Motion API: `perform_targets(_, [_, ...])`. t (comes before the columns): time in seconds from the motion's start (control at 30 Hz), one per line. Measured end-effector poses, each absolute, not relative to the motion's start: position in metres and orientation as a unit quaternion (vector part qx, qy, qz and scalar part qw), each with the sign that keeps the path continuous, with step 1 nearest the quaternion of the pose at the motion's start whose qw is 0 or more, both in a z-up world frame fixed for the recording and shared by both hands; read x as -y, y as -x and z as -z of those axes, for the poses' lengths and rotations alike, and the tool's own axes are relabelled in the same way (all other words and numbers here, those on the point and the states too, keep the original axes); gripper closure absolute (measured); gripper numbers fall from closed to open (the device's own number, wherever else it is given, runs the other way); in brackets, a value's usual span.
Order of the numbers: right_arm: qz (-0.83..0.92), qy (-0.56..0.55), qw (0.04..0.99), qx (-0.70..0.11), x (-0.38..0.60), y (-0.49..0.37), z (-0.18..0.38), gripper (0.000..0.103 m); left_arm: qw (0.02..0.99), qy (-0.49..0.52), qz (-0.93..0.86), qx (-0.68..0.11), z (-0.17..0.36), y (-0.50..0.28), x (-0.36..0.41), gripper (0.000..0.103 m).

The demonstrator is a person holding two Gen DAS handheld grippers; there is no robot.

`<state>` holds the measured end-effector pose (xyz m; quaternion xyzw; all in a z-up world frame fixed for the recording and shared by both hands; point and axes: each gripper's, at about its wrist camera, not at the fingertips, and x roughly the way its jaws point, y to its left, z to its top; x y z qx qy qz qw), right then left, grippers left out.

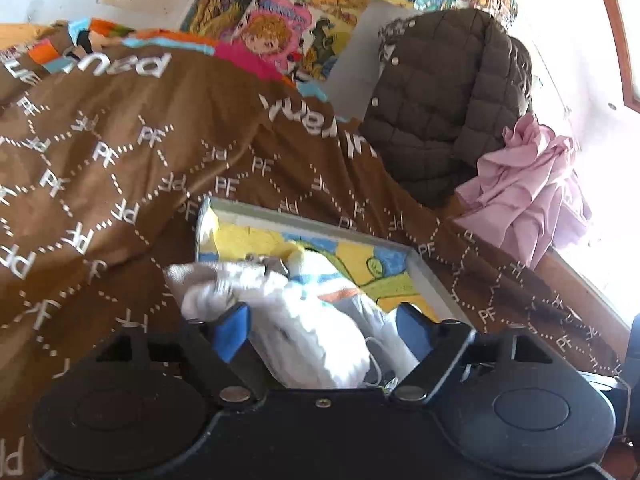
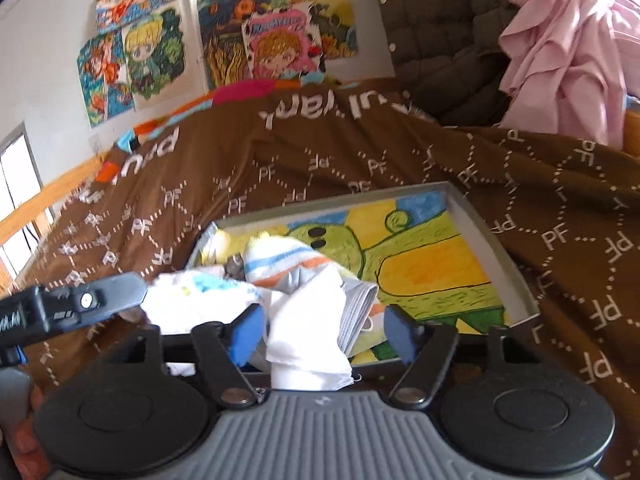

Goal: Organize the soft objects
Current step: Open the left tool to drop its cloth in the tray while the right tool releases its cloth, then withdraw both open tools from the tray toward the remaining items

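A pile of white cloths (image 1: 312,320) with blue and orange stripes lies at the near end of a tray (image 1: 432,280) painted yellow, green and blue, resting on a brown "PF" bedspread. My left gripper (image 1: 324,328) is open, its blue pads either side of the white cloth. In the right wrist view the same pile (image 2: 308,312) lies on the tray (image 2: 480,220). My right gripper (image 2: 324,332) is open around a white cloth that hangs between the pads. The left gripper's finger (image 2: 92,300) shows at the left edge.
The brown bedspread (image 1: 120,160) covers the bed. A dark quilted jacket (image 1: 444,100) and a crumpled pink cloth (image 1: 528,192) lie at the far right. Colourful drawings (image 2: 160,52) hang on the wall behind. A wooden bed rail (image 2: 52,196) runs on the left.
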<state>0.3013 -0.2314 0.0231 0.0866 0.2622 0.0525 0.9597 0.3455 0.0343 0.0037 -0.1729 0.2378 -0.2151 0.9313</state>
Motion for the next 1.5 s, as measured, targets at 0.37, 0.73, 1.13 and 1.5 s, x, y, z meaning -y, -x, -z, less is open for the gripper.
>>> perform_targets(0.37, [-0.039,-0.106,0.970,-0.215,0.244,-0.240,-0.061,0.008,0.953,0.136,0.189,-0.191,-0.041,-0.284,-0.039,0.001])
perform_targets(0.73, [-0.054,-0.078,0.980,-0.177,0.231,-0.163,-0.077,0.002,0.956,0.125,0.184,-0.190,-0.054,-0.223,-0.053,0.001])
perform_targets(1.13, [-0.034,-0.085,0.975,-0.204,0.229,-0.079,-0.060,0.000,0.959,0.083,0.191,-0.193,-0.060,-0.146,-0.050,0.001])
perform_targets(1.5, [-0.034,-0.084,0.978,-0.186,0.225,-0.005,-0.063,0.000,0.963,0.075,0.178,-0.189,-0.070,-0.072,-0.059,0.001])
